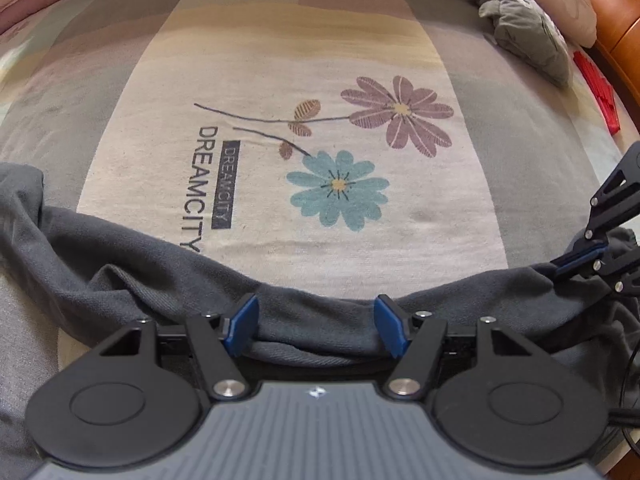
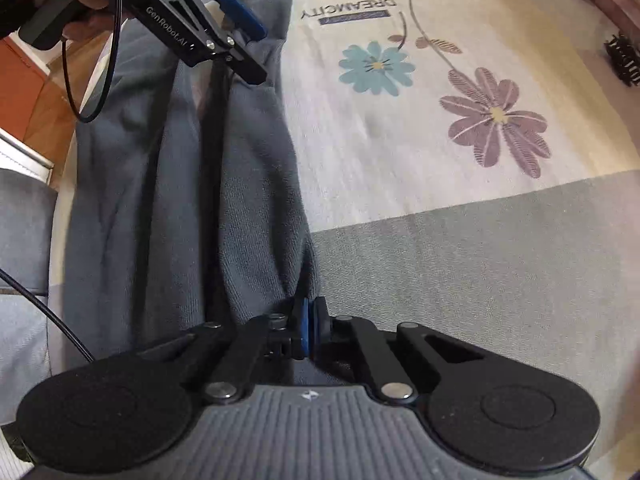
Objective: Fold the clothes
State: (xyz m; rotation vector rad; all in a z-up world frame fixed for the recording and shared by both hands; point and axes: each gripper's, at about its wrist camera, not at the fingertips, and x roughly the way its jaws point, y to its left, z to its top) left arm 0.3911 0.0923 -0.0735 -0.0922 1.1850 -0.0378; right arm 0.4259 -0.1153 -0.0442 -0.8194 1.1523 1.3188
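Dark grey knit garment (image 1: 132,264) lies rumpled across the lower frame on a flower-printed bedsheet (image 1: 320,80). Left gripper (image 1: 316,324) gapes around its edge; at far right, right gripper (image 2: 310,326) pinches the cloth shut.

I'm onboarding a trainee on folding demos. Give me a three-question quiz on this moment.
1. True or false: the right gripper is shut on the grey garment.
2. The left gripper's jaws stand: A) wide apart over the garment's edge, B) pinched shut on it, C) away from it.
3. What colour is the printed flower on the bedcover nearest the garment?

Key: 1 true; 2 A; 3 blue.
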